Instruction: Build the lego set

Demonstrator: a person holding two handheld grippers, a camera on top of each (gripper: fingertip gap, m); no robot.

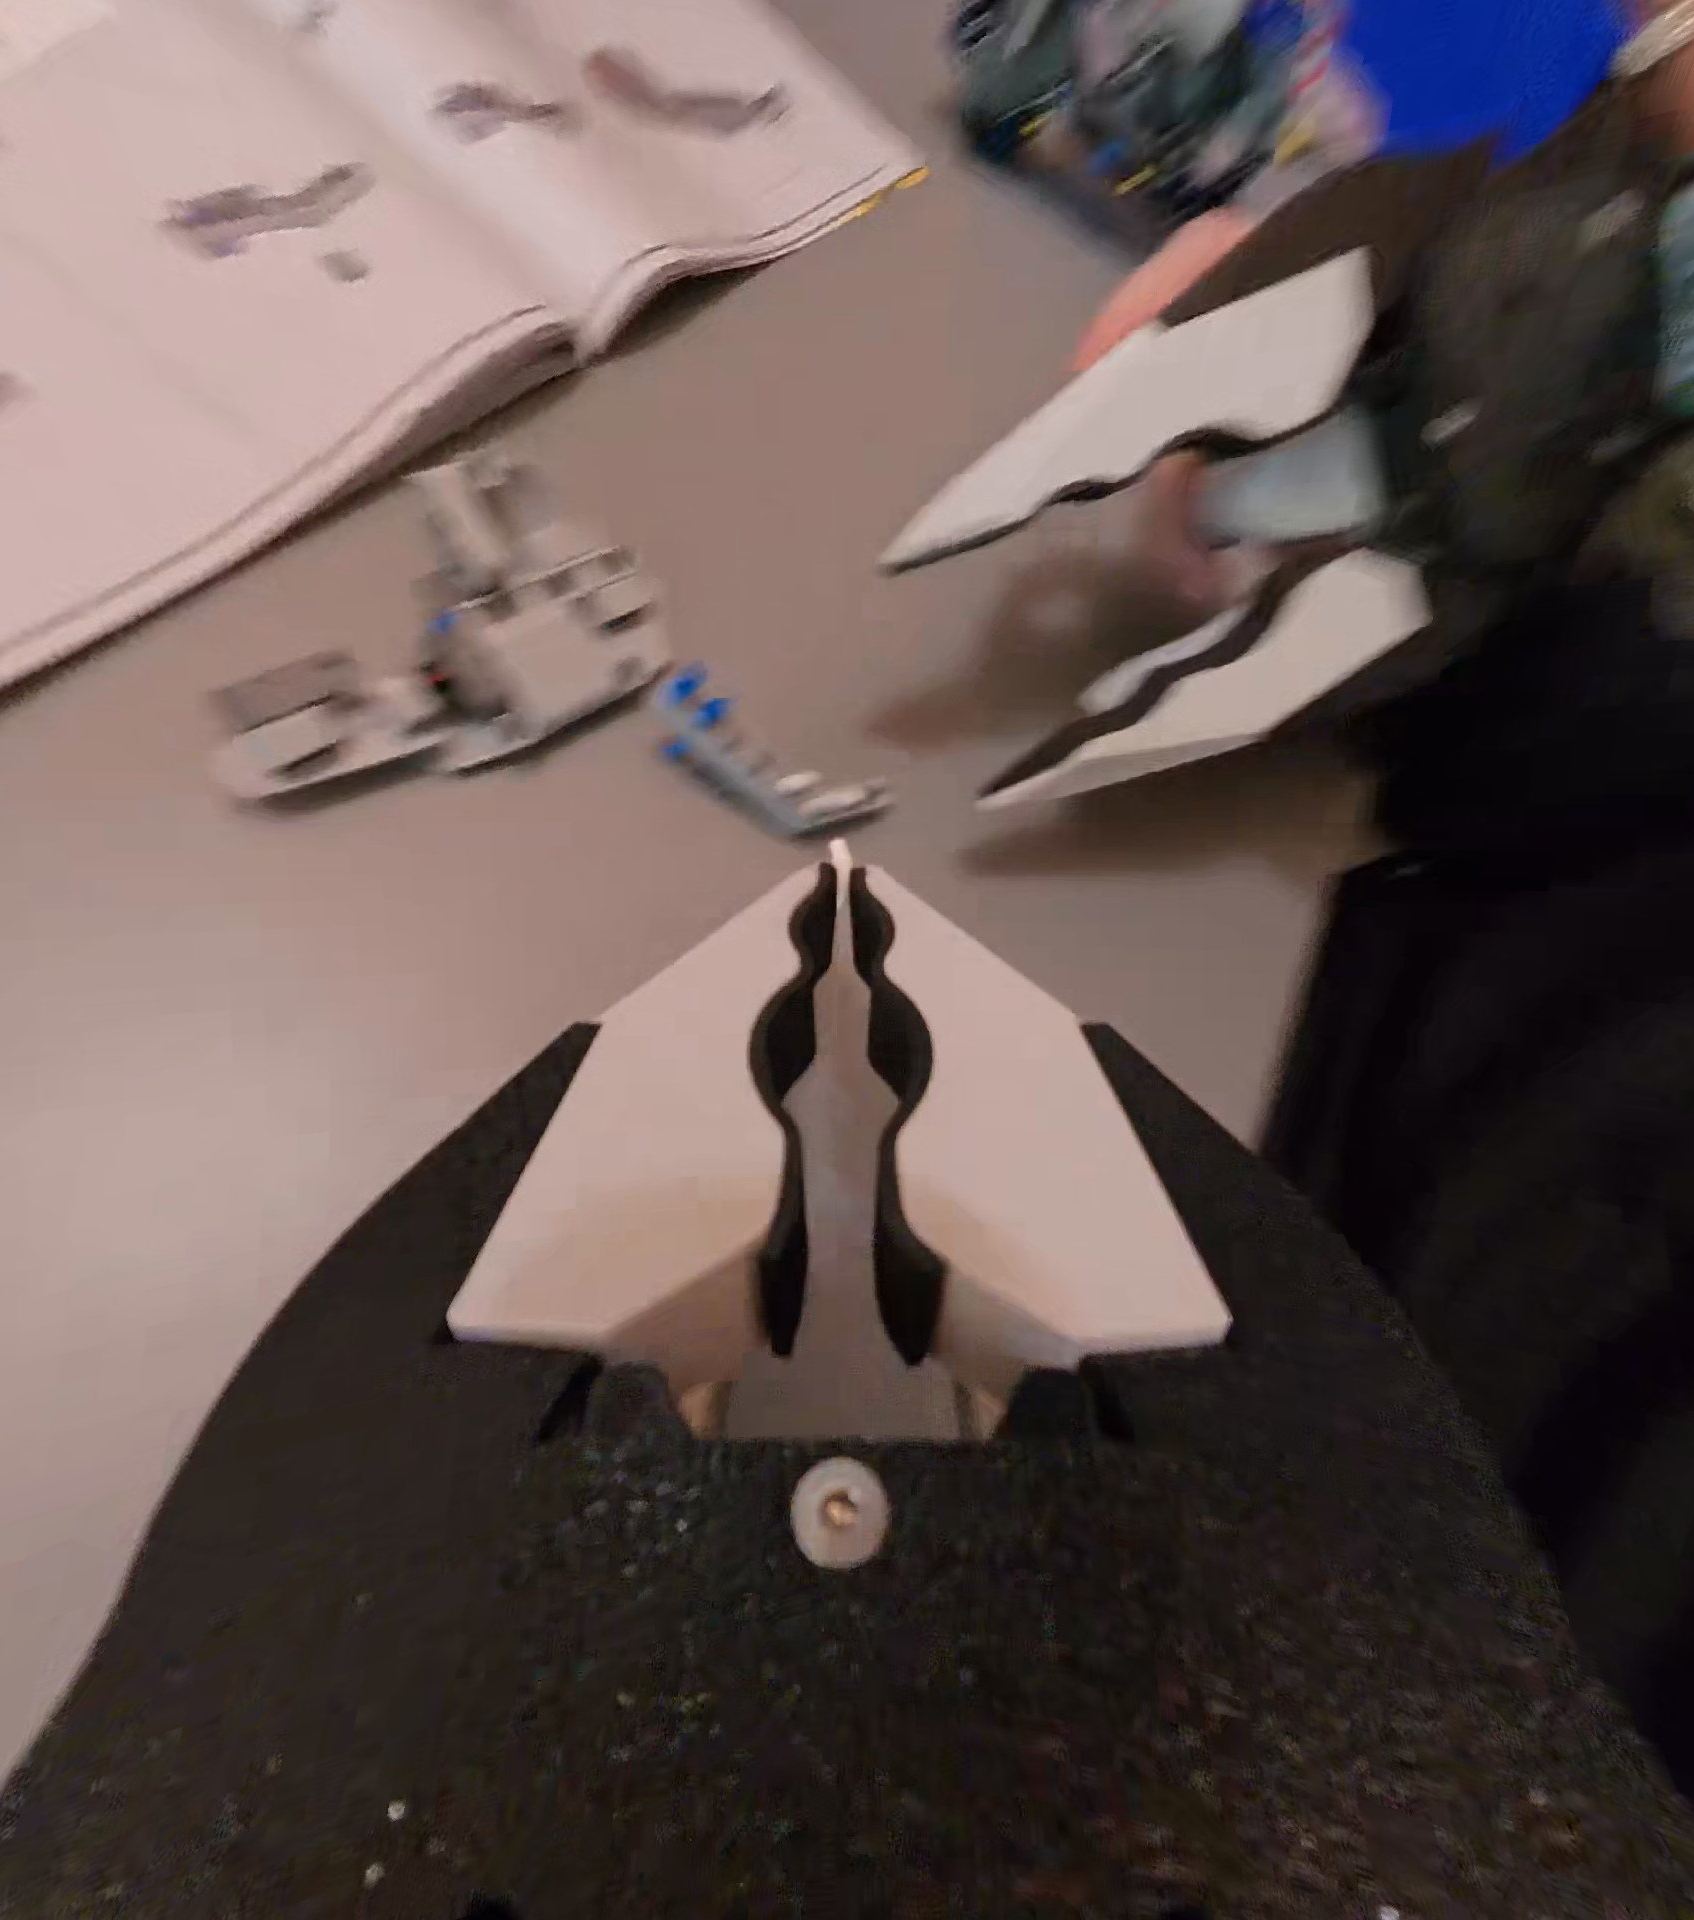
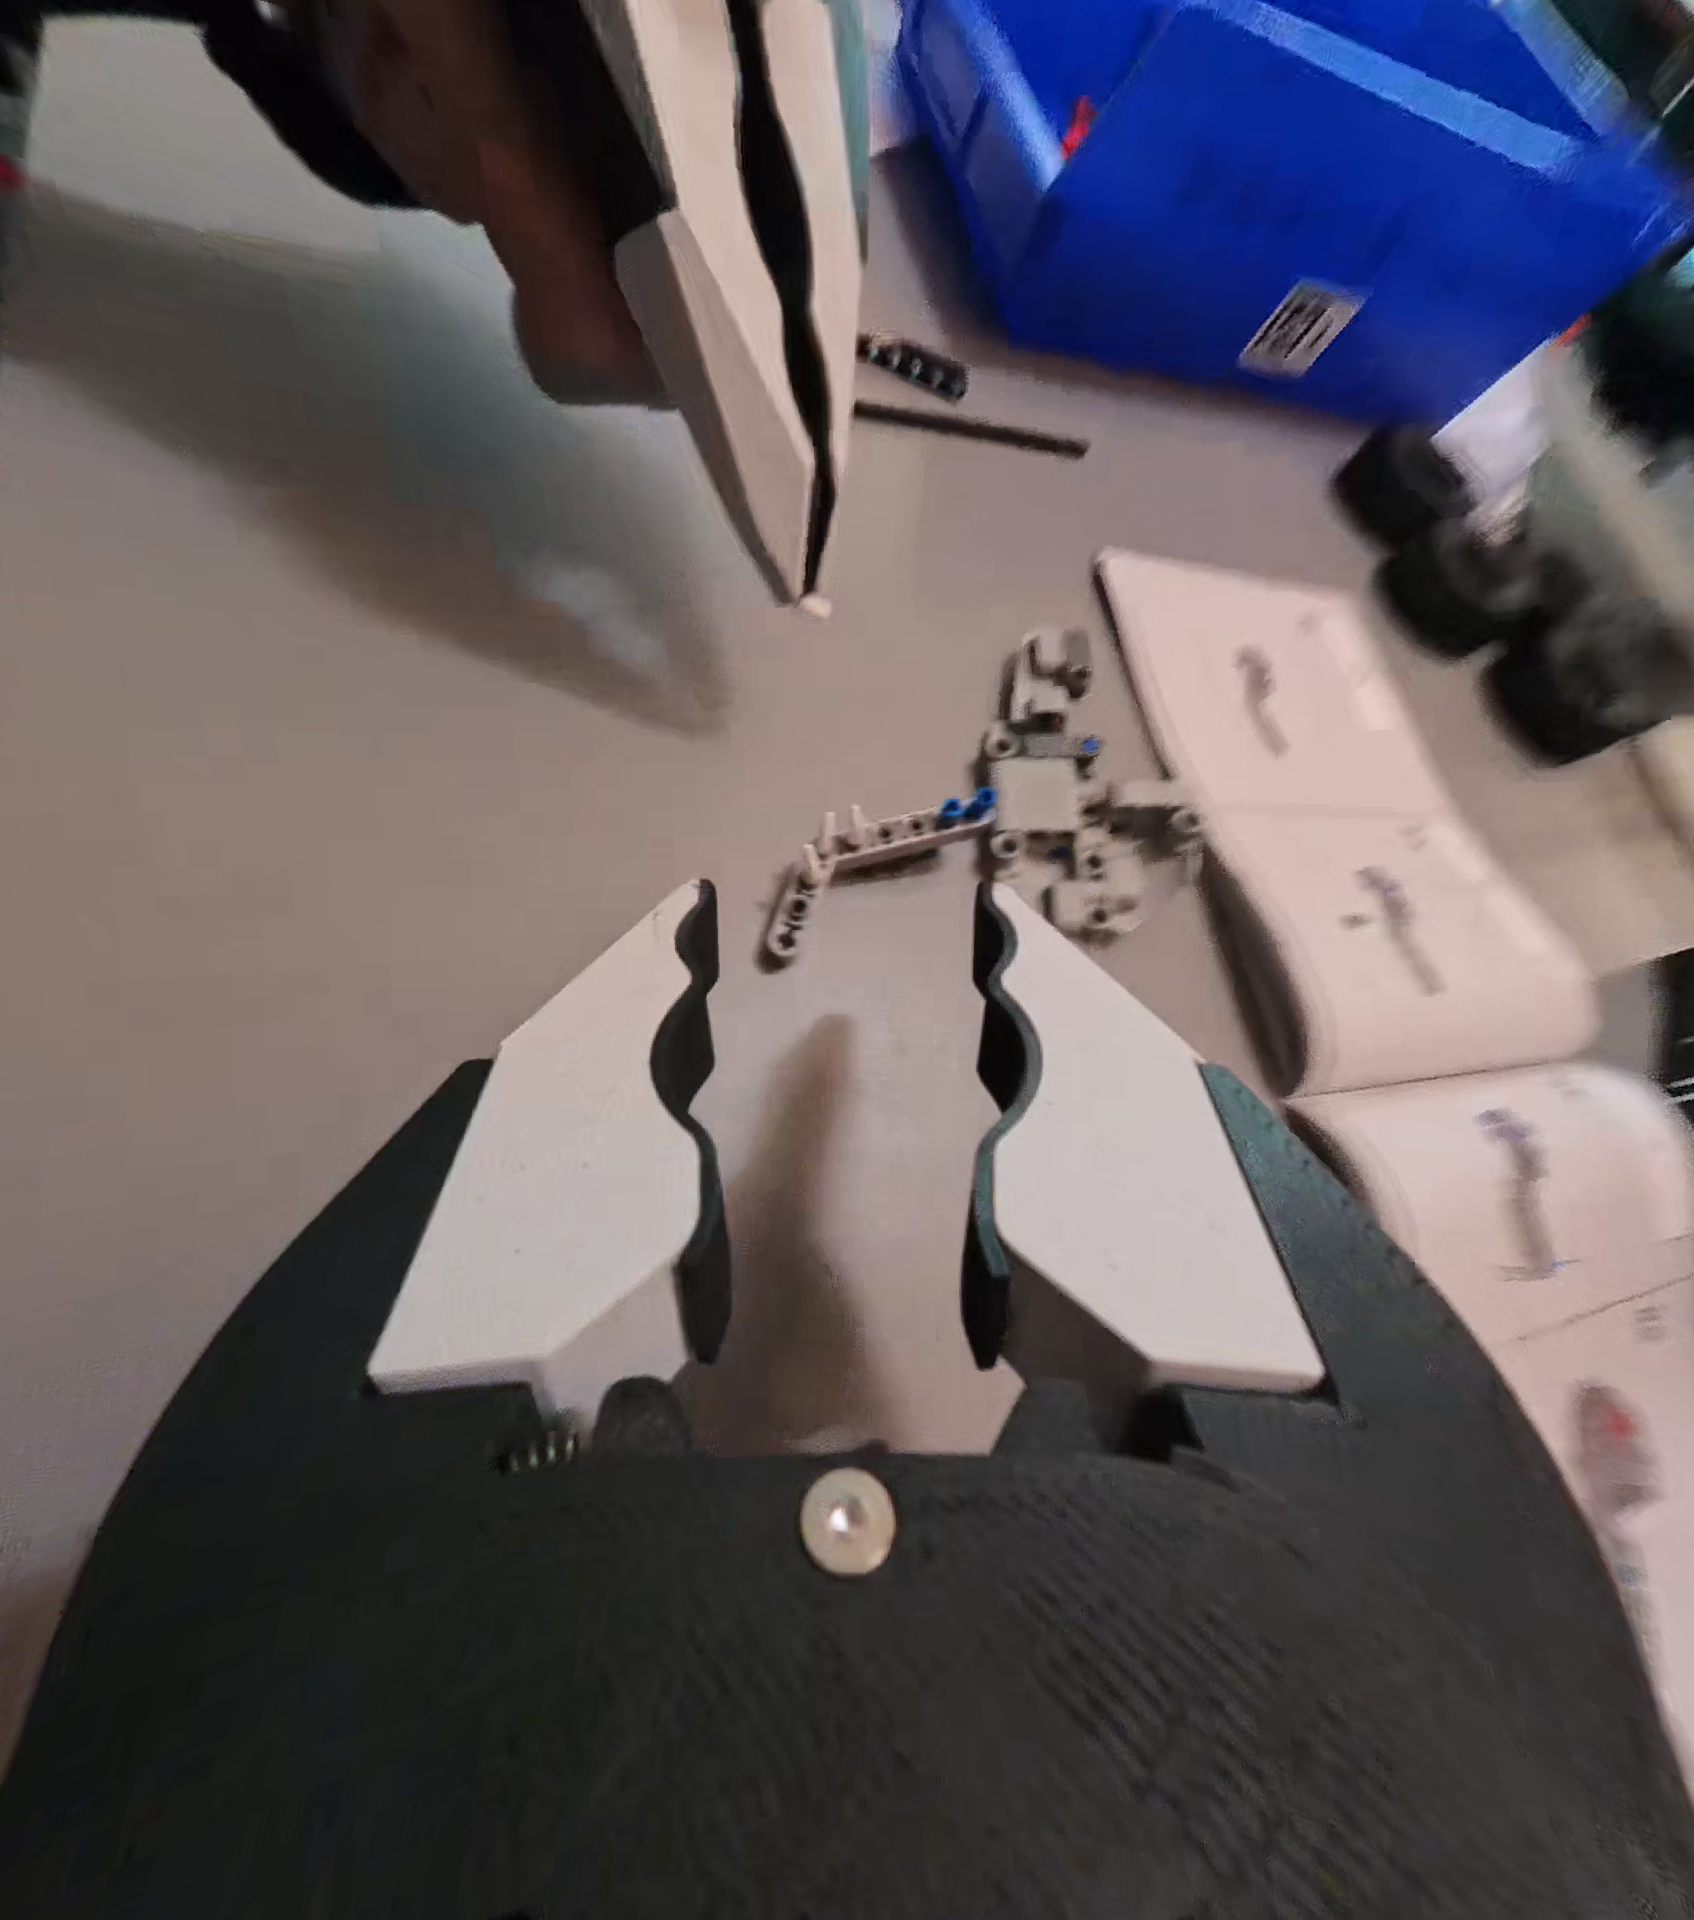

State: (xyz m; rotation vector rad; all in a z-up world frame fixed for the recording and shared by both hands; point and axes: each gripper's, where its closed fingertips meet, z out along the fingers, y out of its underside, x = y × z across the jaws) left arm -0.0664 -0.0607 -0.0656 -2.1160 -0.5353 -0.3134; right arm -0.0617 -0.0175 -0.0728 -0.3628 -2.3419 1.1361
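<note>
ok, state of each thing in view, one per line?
left gripper: shut on a small white piece, off the table
right gripper: open, empty
grey lego assembly: part-built, on the table
grey beam with blue pins: lying beside it
instruction booklet: open
blue bin: on table

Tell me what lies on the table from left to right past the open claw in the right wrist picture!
Bent grey lego beam with blue pins → grey lego assembly → open instruction booklet → black wheels.
</note>
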